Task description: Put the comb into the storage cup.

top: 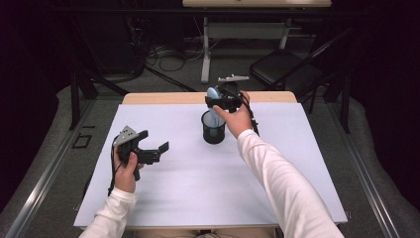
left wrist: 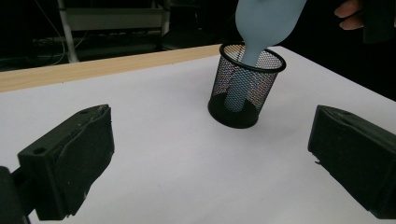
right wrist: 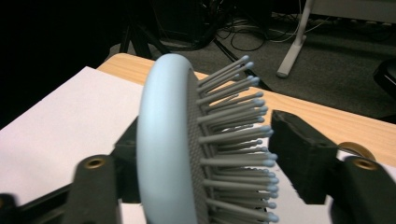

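Bristled pale-blue hairbrush [right wrist: 187, 144] — handle down in round black mesh cup [left wrist: 246, 86].

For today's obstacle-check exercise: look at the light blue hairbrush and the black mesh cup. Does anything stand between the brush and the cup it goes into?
Nothing visible does. The hairbrush already stands handle-down inside the mesh cup, its head sticking out above the rim between the jaws of the right gripper. The left gripper is off to the side, open and empty.
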Demonstrator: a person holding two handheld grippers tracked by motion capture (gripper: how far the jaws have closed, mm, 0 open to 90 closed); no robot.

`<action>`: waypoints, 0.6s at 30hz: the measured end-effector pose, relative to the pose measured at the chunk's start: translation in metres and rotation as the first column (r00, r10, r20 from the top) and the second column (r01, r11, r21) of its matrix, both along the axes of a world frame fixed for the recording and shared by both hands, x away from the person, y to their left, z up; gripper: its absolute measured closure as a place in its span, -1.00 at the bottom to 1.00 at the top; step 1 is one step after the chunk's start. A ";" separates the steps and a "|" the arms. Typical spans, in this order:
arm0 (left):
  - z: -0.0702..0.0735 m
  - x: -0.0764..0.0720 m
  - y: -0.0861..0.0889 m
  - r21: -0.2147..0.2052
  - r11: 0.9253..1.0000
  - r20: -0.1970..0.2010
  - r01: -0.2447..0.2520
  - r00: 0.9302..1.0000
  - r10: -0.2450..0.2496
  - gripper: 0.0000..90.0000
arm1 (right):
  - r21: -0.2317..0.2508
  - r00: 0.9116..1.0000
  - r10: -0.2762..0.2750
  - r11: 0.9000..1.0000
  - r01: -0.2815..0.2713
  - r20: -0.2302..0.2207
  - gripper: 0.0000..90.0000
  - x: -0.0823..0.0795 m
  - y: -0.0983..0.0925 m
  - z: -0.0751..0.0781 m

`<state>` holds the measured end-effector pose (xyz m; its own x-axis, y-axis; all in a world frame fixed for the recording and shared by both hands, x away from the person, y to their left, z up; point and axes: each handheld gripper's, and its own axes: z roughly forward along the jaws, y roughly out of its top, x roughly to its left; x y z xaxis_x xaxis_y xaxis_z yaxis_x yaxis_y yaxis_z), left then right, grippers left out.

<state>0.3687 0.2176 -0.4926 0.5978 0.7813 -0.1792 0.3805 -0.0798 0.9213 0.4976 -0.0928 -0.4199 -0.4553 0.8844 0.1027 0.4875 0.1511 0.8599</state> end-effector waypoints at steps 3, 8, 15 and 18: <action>-0.001 0.001 0.000 0.003 1.000 -0.001 0.002 1.000 -0.002 -0.98 | -0.013 1.000 -0.008 1.000 0.008 0.008 -0.57 0.000 0.000 0.001; -0.002 0.003 0.000 -0.012 1.000 -0.010 0.002 1.000 -0.002 -0.98 | -0.034 1.000 -0.020 0.999 0.020 0.013 -0.72 -0.003 -0.004 0.005; -0.001 0.006 -0.001 -0.017 1.000 -0.008 0.001 1.000 -0.001 -0.98 | -0.038 0.999 -0.035 0.999 0.036 0.021 -1.00 -0.010 -0.010 0.010; 0.000 0.006 0.000 -0.021 1.000 -0.004 -0.003 1.000 0.003 -0.98 | -0.050 0.999 -0.040 0.998 0.041 0.027 -1.00 -0.014 -0.013 0.013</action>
